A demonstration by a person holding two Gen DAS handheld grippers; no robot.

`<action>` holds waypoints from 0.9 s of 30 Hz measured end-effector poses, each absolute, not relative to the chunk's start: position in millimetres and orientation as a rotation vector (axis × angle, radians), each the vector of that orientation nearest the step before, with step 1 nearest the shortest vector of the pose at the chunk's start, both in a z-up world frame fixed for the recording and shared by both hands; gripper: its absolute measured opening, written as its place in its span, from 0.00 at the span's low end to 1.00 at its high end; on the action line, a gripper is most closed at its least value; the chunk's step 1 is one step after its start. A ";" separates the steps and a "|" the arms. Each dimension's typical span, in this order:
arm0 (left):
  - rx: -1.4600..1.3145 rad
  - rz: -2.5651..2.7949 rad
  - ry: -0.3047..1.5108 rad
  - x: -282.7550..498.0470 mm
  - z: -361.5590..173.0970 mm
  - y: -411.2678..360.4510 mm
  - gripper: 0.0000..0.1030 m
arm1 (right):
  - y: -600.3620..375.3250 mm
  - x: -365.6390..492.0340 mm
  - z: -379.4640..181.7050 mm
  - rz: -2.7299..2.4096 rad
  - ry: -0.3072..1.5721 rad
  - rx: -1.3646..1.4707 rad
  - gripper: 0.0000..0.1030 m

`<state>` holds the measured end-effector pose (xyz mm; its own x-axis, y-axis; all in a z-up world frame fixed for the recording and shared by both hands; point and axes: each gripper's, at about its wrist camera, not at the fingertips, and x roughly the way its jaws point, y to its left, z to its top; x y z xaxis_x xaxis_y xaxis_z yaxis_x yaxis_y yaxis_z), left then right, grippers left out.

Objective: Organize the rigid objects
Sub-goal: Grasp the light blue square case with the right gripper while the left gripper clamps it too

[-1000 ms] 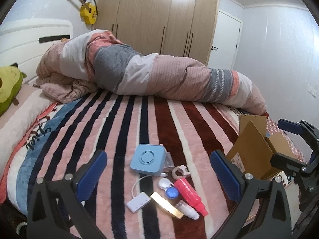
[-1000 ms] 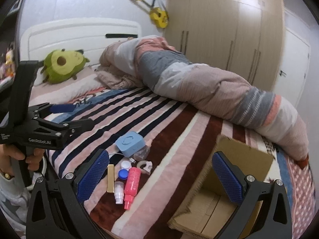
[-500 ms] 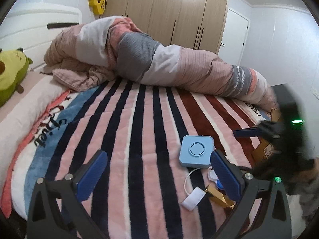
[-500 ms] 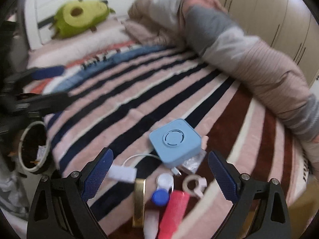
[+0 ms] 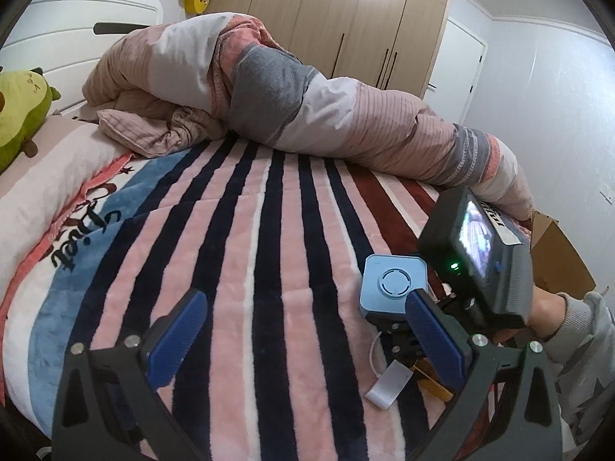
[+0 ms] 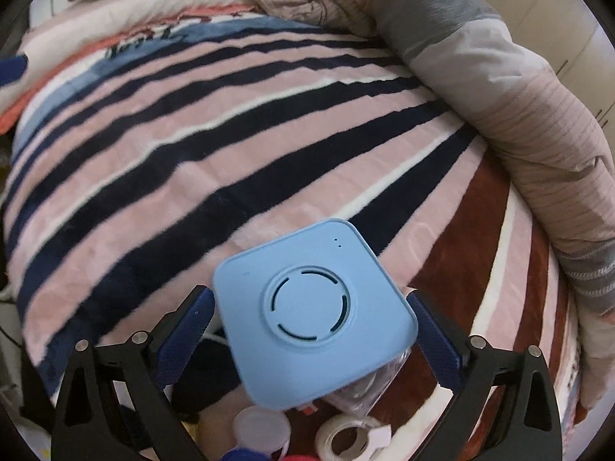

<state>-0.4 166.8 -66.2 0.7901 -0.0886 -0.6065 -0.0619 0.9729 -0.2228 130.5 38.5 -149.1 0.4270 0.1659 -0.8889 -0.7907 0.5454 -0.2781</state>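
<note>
A light blue square box (image 6: 313,315) with a round vent on top lies on the striped blanket (image 6: 192,146). My right gripper (image 6: 307,340) is open, its blue pads either side of the box, not touching. In the left wrist view the same box (image 5: 392,284) sits just beyond the right gripper's body (image 5: 476,253). My left gripper (image 5: 303,342) is open and empty above the blanket (image 5: 238,253), left of the box. A white adapter on a cord (image 5: 386,388), a gold bar (image 5: 430,382), a tape roll (image 6: 348,440) and a white round case (image 6: 261,428) lie close to the box.
A rolled quilt (image 5: 307,96) lies across the far side of the bed. A green plush toy (image 5: 19,115) sits at the head end. An open cardboard box (image 5: 557,257) stands at the right, behind the right gripper. Wardrobes (image 5: 346,19) line the back wall.
My right gripper has moved forward and down until the blue box is between its open fingers. My left gripper has swung left, so the objects now sit at its right.
</note>
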 end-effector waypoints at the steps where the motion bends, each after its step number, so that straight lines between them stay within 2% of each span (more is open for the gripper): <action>1: -0.236 -0.014 0.663 -0.5 -67.0 166.1 1.00 | 39.4 131.3 -152.1 0.675 0.942 -0.797 0.96; 10: -0.228 -0.038 0.686 3.7 -70.3 160.1 1.00 | 34.8 107.3 -135.2 0.674 0.843 -0.804 0.87; 24: -0.313 -0.487 0.661 22.8 -26.7 101.4 0.99 | -17.2 24.5 -21.1 0.777 0.554 -0.579 0.84; 27: -0.344 -0.593 0.667 30.2 -12.7 81.7 0.93 | -38.3 11.2 2.1 0.772 0.460 -0.542 0.84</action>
<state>30.2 81.7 -12.7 0.6308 -0.6131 -0.4756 0.4005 0.7822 -0.4772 11.2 -38.3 2.1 0.6321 0.5241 -0.5708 -0.7513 0.5948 -0.2859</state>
